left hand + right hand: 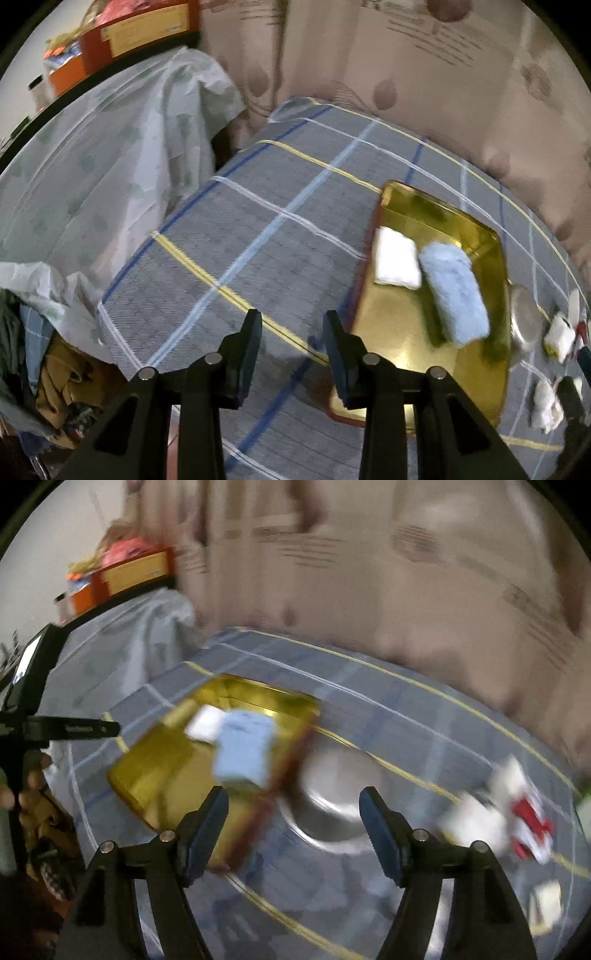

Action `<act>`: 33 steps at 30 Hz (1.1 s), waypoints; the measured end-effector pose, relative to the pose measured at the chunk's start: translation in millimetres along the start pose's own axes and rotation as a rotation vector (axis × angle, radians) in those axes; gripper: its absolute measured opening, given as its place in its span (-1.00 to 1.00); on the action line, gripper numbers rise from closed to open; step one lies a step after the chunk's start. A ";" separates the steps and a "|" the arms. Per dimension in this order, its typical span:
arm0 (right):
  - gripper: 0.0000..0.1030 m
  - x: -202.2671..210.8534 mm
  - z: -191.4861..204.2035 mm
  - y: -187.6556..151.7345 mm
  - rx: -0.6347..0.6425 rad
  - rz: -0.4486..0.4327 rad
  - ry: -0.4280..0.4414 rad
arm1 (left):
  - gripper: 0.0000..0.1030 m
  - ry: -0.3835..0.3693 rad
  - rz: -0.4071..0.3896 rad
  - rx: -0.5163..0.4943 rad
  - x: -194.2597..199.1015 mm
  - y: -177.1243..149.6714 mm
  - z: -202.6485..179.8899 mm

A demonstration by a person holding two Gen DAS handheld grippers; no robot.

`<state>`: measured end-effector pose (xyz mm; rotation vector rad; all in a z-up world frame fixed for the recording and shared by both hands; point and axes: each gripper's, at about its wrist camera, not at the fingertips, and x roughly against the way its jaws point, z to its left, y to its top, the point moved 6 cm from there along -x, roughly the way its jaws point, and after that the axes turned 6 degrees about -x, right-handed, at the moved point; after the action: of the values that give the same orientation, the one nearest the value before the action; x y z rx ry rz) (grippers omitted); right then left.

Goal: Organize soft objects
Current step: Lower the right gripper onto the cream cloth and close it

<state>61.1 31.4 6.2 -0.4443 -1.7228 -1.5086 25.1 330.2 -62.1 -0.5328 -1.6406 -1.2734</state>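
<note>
Both empty: left gripper (292, 325) and right gripper (293, 805) jaws apart. White folded cloth (396, 263) touching light-blue fluffy towel (456, 295) inside gold metal tray (391, 332).

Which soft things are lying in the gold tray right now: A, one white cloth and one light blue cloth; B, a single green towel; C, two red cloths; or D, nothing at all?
A: the gold tray holds a folded white cloth with a rolled light blue cloth right beside it.
</note>
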 end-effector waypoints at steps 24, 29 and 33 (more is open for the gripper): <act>0.49 -22.5 -192.8 -113.8 -0.279 0.143 -0.272 | -0.32 -0.161 0.086 -0.420 35.4 -63.9 -191.9; -0.05 -28.5 -195.3 -116.2 -0.291 0.115 -0.240 | -0.32 -0.190 0.097 -0.500 37.1 -82.0 -235.4; -0.57 -24.1 -203.9 -117.2 -0.291 0.102 -0.247 | -0.32 -0.258 0.144 -0.526 36.8 -94.5 -268.7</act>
<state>60.1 -182.9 -93.6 -0.8883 -1.6374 -1.6919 45.4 44.0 -77.0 -1.1543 -1.4280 -1.5796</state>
